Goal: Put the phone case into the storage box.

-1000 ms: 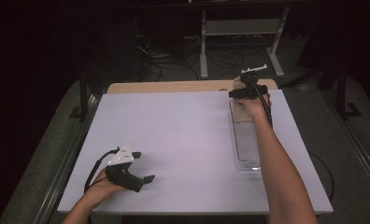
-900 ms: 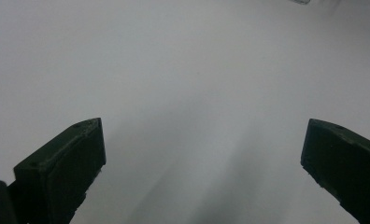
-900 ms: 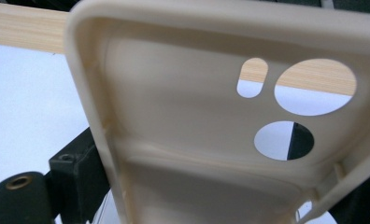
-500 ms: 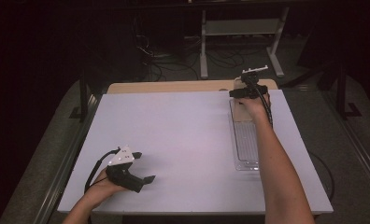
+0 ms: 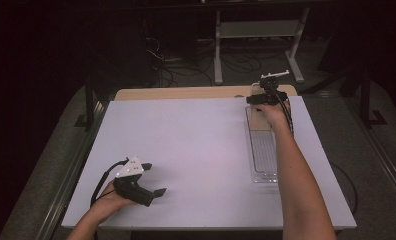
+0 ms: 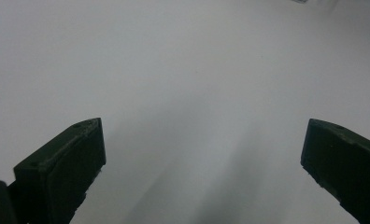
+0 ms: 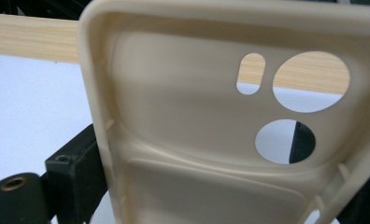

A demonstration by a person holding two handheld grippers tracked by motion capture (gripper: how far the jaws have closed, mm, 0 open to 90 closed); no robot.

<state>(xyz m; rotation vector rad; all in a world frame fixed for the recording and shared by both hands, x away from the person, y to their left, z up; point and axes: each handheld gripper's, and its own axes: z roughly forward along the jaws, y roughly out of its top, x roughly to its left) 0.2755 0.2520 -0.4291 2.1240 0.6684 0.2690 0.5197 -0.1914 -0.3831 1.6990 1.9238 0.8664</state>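
Note:
A beige phone case (image 7: 183, 130) with round camera holes is clamped between the jaws of my right gripper (image 7: 220, 186), its inner side facing the camera. In the high view my right gripper (image 5: 262, 97) holds this case (image 5: 255, 91) just above the far end of a clear plastic tray (image 5: 263, 155) at the table's far right. My left gripper (image 5: 155, 179) rests on the white table top (image 5: 196, 140) near the front left corner. Its jaws stand wide apart with nothing between them, and in the left gripper view (image 6: 202, 154) bare white surface lies ahead.
The long clear tray runs front to back along the right side. A strip of wooden table edge (image 5: 186, 93) shows beyond the white top. A metal stand (image 5: 256, 30) and cables sit on the dark floor behind the table.

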